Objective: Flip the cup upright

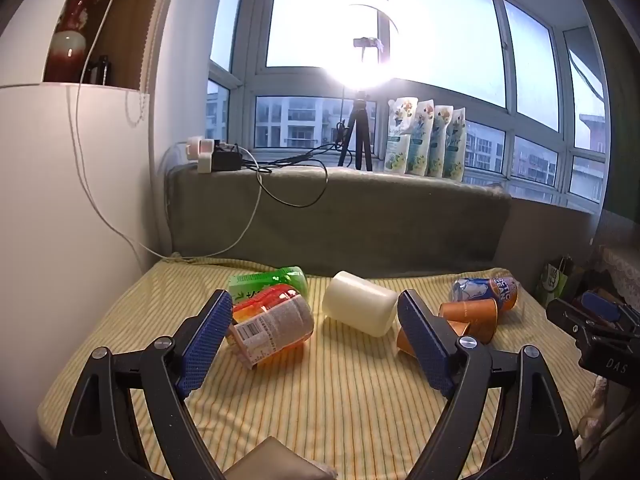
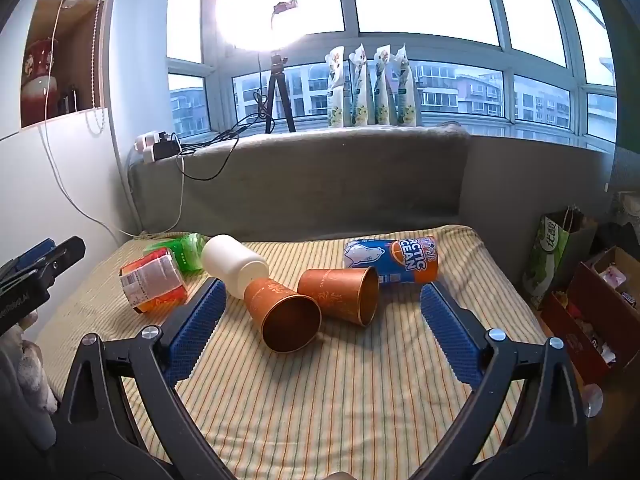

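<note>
Several cups lie on their sides on the striped table (image 1: 344, 396). A cream cup (image 1: 359, 309) lies in the middle; it also shows in the right wrist view (image 2: 236, 266). Two orange-brown paper cups (image 2: 286, 314) (image 2: 342, 294) lie with their mouths toward the right wrist camera; one shows in the left wrist view (image 1: 472, 316). A blue Arctic Ocean cup (image 2: 394, 260) lies behind them. My left gripper (image 1: 314, 342) is open and empty, short of the cream cup. My right gripper (image 2: 320, 330) is open and empty, its jaws either side of the paper cups.
An orange labelled cup (image 1: 272, 324) and a green cup (image 1: 272, 278) lie at the left. A grey padded ledge (image 1: 340, 216) backs the table, with a tripod light (image 1: 356, 136), chargers, cables and pouches (image 1: 426, 140). A bag (image 2: 550, 256) and boxes (image 2: 592, 312) stand at the right.
</note>
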Available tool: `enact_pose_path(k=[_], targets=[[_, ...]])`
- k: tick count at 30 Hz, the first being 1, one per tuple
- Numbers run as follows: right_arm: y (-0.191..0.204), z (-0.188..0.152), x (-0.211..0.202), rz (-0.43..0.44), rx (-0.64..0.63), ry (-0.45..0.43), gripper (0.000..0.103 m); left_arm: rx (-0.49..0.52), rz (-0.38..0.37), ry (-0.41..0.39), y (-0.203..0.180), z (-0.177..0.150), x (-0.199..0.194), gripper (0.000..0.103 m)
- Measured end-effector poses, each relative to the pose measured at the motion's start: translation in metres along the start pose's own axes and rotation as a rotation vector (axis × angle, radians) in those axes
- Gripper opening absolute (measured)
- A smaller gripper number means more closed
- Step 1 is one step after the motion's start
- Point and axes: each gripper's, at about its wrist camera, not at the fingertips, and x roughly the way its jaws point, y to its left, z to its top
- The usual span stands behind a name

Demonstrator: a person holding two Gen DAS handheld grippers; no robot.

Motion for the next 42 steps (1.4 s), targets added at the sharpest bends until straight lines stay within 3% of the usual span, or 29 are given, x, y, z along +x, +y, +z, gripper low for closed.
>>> enact_pose_path(k=[42], targets=[[0.012,0.001,0.006,-0.016,-0.034,0.000,0.100,-0.046,-0.004,0.017,0.013,-0.010,0.003,0.085]])
